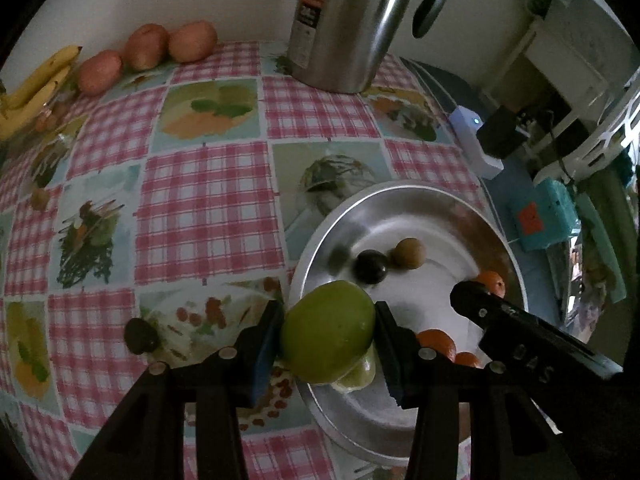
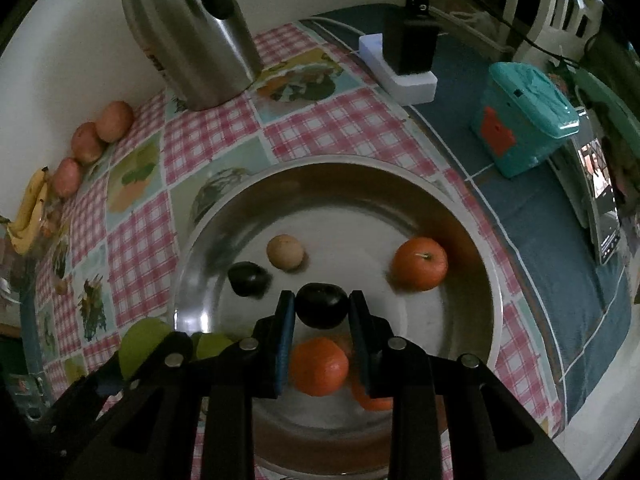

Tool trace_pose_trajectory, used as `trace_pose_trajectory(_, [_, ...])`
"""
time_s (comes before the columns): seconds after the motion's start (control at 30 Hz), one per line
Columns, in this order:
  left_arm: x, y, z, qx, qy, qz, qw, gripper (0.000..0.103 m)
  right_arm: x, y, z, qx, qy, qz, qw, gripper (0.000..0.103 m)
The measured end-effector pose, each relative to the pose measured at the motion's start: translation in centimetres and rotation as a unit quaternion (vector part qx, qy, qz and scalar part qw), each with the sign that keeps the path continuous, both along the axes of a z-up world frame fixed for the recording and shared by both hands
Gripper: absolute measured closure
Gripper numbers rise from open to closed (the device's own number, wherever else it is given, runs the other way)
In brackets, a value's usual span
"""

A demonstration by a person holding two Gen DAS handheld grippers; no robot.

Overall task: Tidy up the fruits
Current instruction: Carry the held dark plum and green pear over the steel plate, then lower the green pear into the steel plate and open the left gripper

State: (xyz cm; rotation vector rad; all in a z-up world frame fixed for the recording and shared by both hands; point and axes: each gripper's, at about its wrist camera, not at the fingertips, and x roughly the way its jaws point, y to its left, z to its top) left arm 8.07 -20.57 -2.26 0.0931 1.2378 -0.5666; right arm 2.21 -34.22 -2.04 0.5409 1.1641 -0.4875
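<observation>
A round steel tray [image 2: 472, 240] lies on the checked tablecloth. My left gripper [image 1: 329, 330] is shut on a green apple [image 1: 326, 336] above the tray's left rim [image 1: 316, 236], with a second green fruit [image 1: 360, 372] just below it. My right gripper [image 2: 322, 306] is shut on a dark plum [image 2: 322, 305] over the tray. In the tray lie another dark plum [image 2: 248, 279], a tan round fruit [image 2: 285, 252] and three oranges, one [image 2: 419, 264] to the right and one [image 2: 318, 366] under my right gripper. A dark fruit [image 1: 140, 335] lies on the cloth left of the tray.
A steel jug [image 1: 348, 24] stands at the back by the wall. Three red apples [image 1: 148, 46] and bananas [image 1: 36, 84] line the back left. A white power strip with a black adapter [image 2: 408, 60], a teal box [image 2: 524, 120] and a phone [image 2: 604, 204] sit to the right.
</observation>
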Motion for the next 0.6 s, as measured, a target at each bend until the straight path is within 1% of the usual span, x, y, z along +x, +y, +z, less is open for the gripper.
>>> trace_pose_trajectory(0.2, [0.0, -0.4, -0.6, -0.006, -0.003, -0.002, 1.0, 0.055, -0.2, -0.6, -0.7, 0.011, 0.005, -0.006, 1.0, 0.074])
trace_pose_trajectory(0.47, [0.0, -0.9, -0.7, 0.003, -0.011, -0.003, 0.9999, 0.055, -0.4, -1.1, -1.3, 0.032, 0.009, -0.016, 0.999, 0.073])
trace_pose_trajectory(0.6, [0.1, -0.9, -0.9, 0.006, -0.01, -0.004, 0.9999, 0.054, -0.5, -1.1, -1.3, 0.032, 0.01, -0.018, 0.999, 0.072])
